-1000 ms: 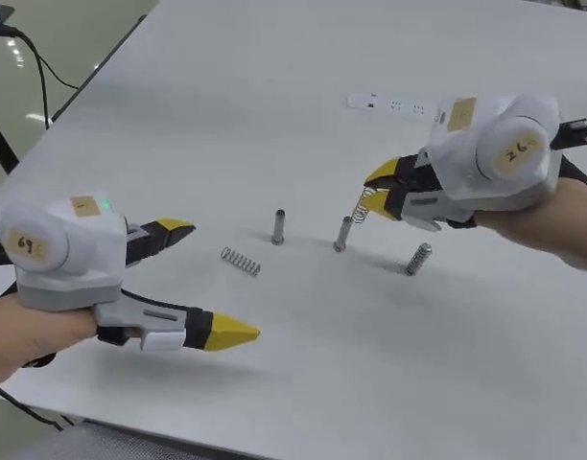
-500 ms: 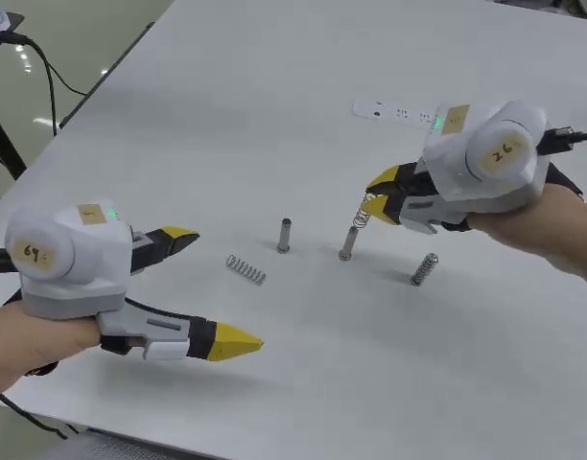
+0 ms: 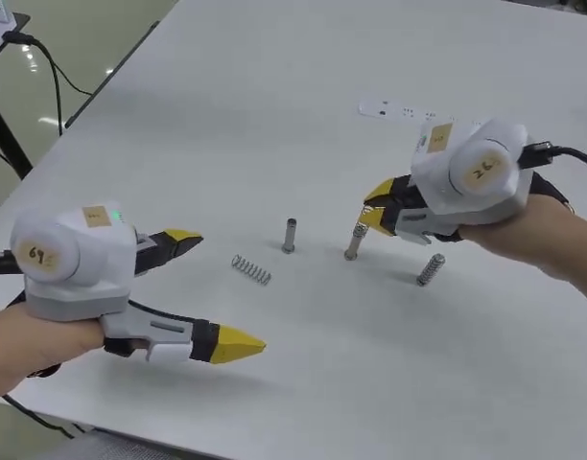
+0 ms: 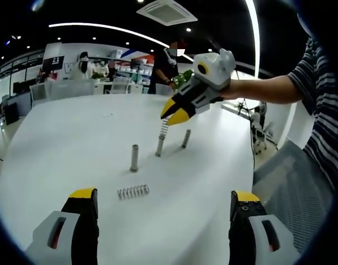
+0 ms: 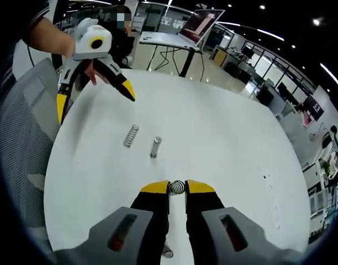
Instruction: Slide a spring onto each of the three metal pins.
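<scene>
Three metal pins stand in a row mid-table. The left pin (image 3: 290, 235) (image 4: 135, 158) (image 5: 154, 147) is bare. My right gripper (image 3: 373, 205) (image 4: 177, 111) (image 5: 178, 186) is shut on a spring (image 3: 360, 230) (image 4: 164, 128) whose lower end sits at the top of the middle pin (image 3: 352, 247) (image 4: 159, 148). The right pin (image 3: 430, 269) (image 4: 186, 138) carries a spring. A loose spring (image 3: 250, 269) (image 4: 133, 191) (image 5: 131, 136) lies flat in front of the bare pin. My left gripper (image 3: 217, 287) (image 4: 163, 200) (image 5: 94, 102) hovers open near the front edge, empty.
A white power strip (image 3: 399, 110) lies farther back on the white table (image 3: 226, 125). A black cable (image 3: 54, 81) hangs off the left edge. A mesh chair (image 4: 290, 182) and people stand beyond the table.
My right gripper has come down and left, bringing the spring from beside the middle pin's top onto its tip. The left gripper has stayed open and nearly still.
</scene>
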Demonstrator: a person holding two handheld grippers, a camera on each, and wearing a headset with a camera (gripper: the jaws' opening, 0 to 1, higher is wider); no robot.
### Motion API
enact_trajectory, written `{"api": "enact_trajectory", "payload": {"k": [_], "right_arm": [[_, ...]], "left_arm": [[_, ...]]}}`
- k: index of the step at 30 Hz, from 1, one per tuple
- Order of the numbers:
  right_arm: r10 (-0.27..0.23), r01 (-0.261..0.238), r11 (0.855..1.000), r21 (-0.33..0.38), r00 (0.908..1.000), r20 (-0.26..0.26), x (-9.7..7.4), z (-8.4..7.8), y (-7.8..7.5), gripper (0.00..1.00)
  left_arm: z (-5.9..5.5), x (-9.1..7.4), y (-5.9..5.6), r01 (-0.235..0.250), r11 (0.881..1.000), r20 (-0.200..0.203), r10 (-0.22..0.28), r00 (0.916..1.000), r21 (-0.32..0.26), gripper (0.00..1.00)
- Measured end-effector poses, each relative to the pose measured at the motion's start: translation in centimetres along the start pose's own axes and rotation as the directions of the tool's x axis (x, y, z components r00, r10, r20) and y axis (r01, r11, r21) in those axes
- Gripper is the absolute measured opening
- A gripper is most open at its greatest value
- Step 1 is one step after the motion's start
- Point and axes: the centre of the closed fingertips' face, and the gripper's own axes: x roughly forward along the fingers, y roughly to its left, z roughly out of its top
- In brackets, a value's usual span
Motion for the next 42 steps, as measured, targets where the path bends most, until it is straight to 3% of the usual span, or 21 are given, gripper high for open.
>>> {"api": "enact_trajectory", "payload": {"k": [25, 31, 42], "right_arm": [[0.059, -0.057, 0.998, 0.028, 0.9954, -0.075, 2.5, -3.5, 2.3, 0.08], [0.055, -0.052, 0.996, 0.068, 0.9971, -0.053, 2.2, -3.1, 2.1, 0.08], [0.066, -0.063, 0.996, 0.061, 0.9967, -0.047, 2.4, -3.0, 2.2, 0.11]], "left_arm": [[-0.6, 0.3, -0.4, 0.009, 1.0, -0.004, -0.009, 1.0, -0.017, 0.95], [-0.6, 0.4, -0.5, 0.013, 1.0, -0.006, -0.013, 0.9999, -0.019, 0.95], [-0.6, 0.3, -0.4, 0.007, 1.0, -0.005, -0.007, 1.0, -0.026, 0.95]]}}
